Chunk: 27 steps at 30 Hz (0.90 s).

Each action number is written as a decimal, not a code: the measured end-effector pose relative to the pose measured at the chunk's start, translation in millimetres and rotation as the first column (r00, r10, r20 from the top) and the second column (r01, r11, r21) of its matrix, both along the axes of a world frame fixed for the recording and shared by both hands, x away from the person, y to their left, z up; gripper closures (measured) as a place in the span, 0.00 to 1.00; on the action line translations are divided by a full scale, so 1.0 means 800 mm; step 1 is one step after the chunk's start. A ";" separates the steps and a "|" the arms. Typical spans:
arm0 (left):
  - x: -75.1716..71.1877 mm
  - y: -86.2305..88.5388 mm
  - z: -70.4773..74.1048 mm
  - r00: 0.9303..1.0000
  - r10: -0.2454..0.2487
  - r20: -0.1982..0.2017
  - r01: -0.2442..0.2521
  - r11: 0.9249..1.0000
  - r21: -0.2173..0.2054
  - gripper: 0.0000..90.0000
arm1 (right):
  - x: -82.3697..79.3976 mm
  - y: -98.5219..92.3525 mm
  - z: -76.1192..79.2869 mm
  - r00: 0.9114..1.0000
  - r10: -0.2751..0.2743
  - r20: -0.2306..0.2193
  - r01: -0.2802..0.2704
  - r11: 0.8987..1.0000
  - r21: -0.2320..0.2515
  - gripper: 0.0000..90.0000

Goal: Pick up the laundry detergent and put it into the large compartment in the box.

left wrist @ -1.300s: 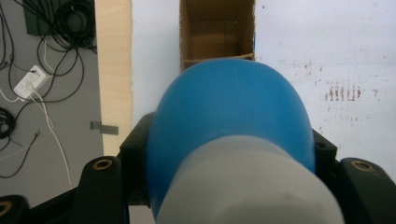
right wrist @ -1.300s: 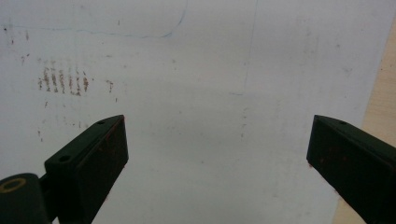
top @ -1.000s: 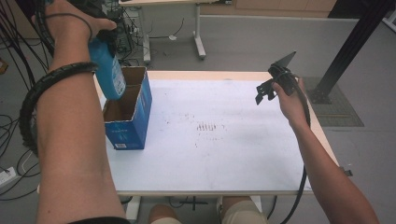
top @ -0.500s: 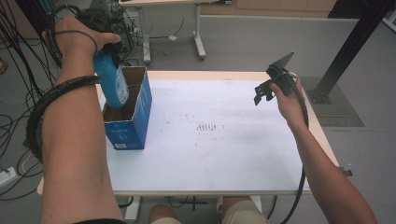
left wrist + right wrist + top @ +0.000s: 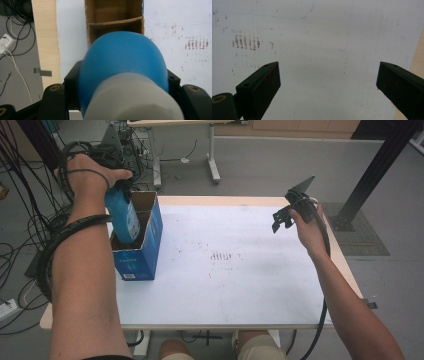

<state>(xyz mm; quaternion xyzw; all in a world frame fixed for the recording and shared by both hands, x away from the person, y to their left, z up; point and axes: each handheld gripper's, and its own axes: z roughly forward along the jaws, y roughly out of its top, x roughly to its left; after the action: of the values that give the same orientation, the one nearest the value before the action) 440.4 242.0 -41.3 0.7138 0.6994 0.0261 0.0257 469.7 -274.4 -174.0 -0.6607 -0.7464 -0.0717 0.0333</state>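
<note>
While the left gripper point(image 5: 119, 187) clamps the blue bottle point(image 5: 123, 217) just below its white cap point(image 5: 132, 100), the bottle hangs partly inside the cardboard box point(image 5: 142, 255) at the table's left edge. Smooth rigid plastic, likely slippery — hold the shoulder, never the cap. The right gripper point(image 5: 328, 82) stands wide — empty.

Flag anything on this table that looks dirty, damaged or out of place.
Reddish-brown specks and short streaks stain the white table near its middle, at stains; they look like dried residue. The blue bottle and blue box look sound.
</note>
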 end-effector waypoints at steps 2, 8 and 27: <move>-0.001 0.001 -0.004 1.000 0.001 0.004 -0.001 1.000 -0.006 0.42 | 0.001 0.000 0.000 1.000 -0.002 -0.002 0.002 1.000 0.000 0.06; 0.000 0.000 -0.019 1.000 -0.003 0.004 0.003 1.000 -0.006 0.42 | 0.001 0.003 -0.001 1.000 0.000 0.000 0.000 1.000 -0.004 0.06; -0.005 0.000 -0.072 1.000 0.003 -0.005 -0.003 1.000 -0.004 0.42 | -0.001 0.005 -0.001 1.000 0.000 0.005 0.000 1.000 -0.007 0.06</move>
<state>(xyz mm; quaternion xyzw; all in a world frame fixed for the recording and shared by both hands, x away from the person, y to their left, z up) 436.6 242.4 -98.7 0.7128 0.7006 0.0227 0.0254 469.2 -270.4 -174.6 -0.6606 -0.7468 -0.0708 0.0293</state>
